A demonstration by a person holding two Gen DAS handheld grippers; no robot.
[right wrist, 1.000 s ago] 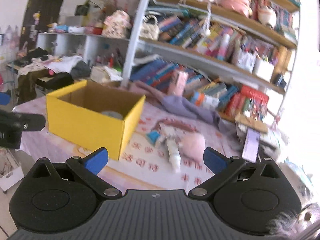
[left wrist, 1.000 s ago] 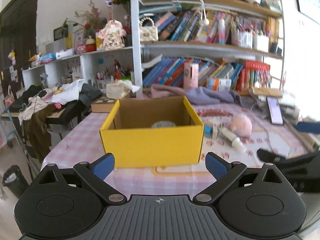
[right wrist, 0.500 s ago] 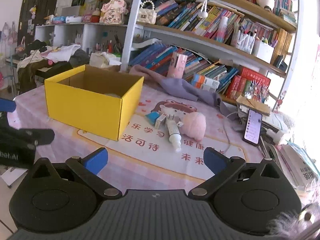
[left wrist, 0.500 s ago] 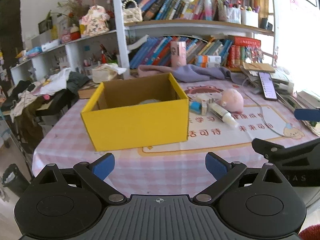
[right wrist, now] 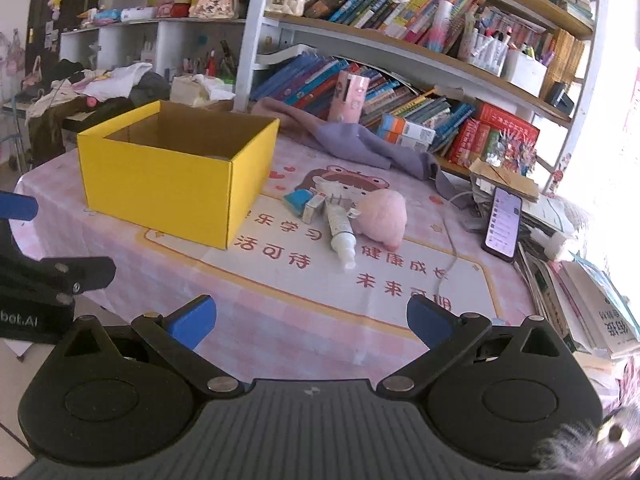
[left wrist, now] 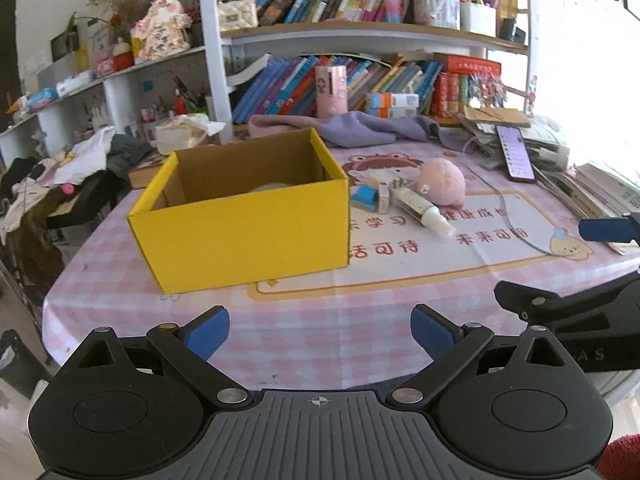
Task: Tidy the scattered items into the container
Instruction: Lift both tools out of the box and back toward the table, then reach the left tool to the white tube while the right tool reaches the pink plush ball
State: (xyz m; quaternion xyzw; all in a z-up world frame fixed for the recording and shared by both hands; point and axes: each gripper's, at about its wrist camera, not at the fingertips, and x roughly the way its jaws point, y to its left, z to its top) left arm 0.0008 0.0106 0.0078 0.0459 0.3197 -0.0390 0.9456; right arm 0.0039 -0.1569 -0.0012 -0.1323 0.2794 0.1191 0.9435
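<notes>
**Approach to the scattered items beside the box**

Table [left wrist: 120, 292] space is covered by a pink checked cloth, with a bookshelf [right wrist: 400, 44] standing at the far side. A yellow box [left wrist: 248, 232], open at the top, is set on the left part of the table; something pale is glimpsed inside it, but what it is cannot be told. Just right of the box, the scattered items are bunched together: a pink plush [right wrist: 382, 216], a white tube [right wrist: 340, 232] lying with its cap toward the near edge, and a small blue-and-white carton [right wrist: 300, 202] touching the tube's far end. A phone [right wrist: 502, 222] is propped further right, with a cable running near the plush.

Both tongs are held released and empty over the near edge: the left gripper [left wrist: 320, 330] faces the box, the right gripper [right wrist: 312, 320] faces the cluster.

The step in hand is judged to be the reach for a first item. The right gripper is better placed for it. The plush should probably be taken first, since it is the largest and its removal frees the tube. The jaws should be lowered astride its soft middle, clear of the cable, and closed gently. The tube is best gripped across its width.
</notes>
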